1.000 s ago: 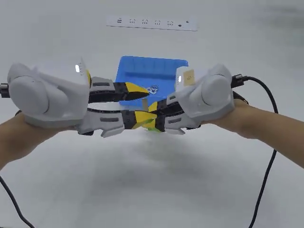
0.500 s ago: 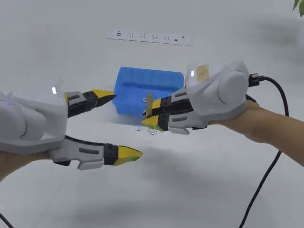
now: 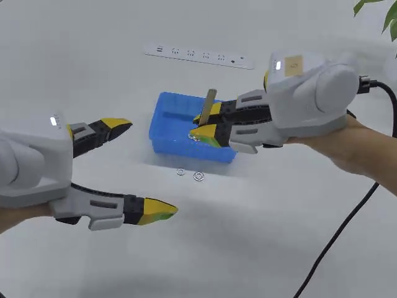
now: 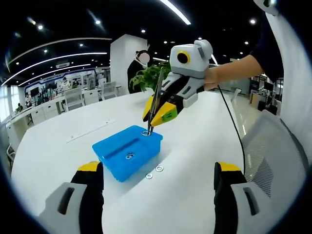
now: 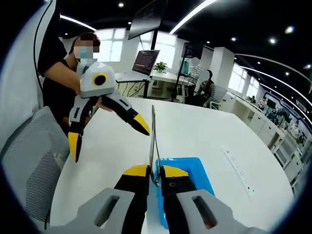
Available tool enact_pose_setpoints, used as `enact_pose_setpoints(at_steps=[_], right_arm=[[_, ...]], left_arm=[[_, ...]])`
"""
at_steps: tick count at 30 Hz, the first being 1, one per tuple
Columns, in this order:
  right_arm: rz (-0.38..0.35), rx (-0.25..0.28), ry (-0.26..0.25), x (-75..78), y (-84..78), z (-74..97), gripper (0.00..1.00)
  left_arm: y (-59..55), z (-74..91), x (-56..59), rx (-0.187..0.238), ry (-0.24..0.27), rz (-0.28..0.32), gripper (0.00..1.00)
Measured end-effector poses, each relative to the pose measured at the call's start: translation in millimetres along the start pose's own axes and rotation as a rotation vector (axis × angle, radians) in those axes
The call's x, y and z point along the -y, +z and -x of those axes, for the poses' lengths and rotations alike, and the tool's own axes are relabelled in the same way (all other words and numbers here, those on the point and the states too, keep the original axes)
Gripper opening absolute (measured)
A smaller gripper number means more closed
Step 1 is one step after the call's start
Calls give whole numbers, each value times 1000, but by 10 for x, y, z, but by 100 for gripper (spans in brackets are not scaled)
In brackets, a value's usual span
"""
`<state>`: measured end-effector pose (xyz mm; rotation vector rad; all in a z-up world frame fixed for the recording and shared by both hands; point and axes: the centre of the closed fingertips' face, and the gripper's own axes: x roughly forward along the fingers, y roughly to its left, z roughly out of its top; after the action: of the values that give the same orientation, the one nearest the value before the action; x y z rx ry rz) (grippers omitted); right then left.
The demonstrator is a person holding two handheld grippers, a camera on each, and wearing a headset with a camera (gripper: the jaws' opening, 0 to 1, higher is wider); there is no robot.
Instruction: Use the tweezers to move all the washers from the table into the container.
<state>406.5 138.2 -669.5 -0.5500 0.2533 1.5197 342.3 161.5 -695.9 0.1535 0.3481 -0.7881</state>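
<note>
**A:** Head view first. Grippers?

**B:** Left gripper (image 3: 149, 167) is near left, jaws spread wide, nothing between them. Right gripper (image 3: 200, 127) is far right, jaws pinched onto thin metal tweezers (image 3: 209, 102). The handle end sticks up past the jaws. The tips point down over the blue rectangular plastic container (image 3: 166, 127).

**A:** Washers?

**B:** Two small silver ring washers (image 3: 198, 177) lie on the white table (image 3: 248, 248), just on the near side of the container. They are side by side, not touching. A white power strip (image 3: 198, 56) is on the far side, well apart.

**A:** Left gripper view?

**B:** Its own jaws rise far apart at the bottom, empty. The right gripper hangs above the container with the tweezers aimed down. One held washer (image 4: 145, 132) sits at the tweezer tips, right at the container's rim. A loose washer (image 4: 129, 156) lies inside on the container floor. The two table washers are just beside the container's corner.

**A:** Right gripper view?

**B:** Its own jaws are closed against the tweezers, which run straight ahead between them. The container lies beyond and below the tips. I cannot tell from here whether the tips carry anything. The left gripper comes in from the left, jaws gaping, empty.
</note>
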Motion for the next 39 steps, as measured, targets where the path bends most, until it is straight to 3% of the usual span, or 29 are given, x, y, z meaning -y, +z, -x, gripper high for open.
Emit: enact_pose_setpoints(at_steps=[9,15,20,30,32,39], right_arm=[[-54,-24,-51,396,-309,-223,10],[-85,-67,-39,466,-567,-414,10],[-102,-106,-26,473,-756,-519,10],[-111,-126,-15,452,-810,-511,10],[-131,-127,-13,447,-814,-507,11],[-97,-129,-22,456,-774,-478,9]], left_arm=[[-104,108,-69,-18,30,12,99],[-198,185,-139,-38,58,37,99],[-214,154,-150,-46,65,51,99],[-142,14,-152,-35,50,52,99],[-130,3,-139,-33,43,50,99],[-132,31,-155,-30,48,53,99]])
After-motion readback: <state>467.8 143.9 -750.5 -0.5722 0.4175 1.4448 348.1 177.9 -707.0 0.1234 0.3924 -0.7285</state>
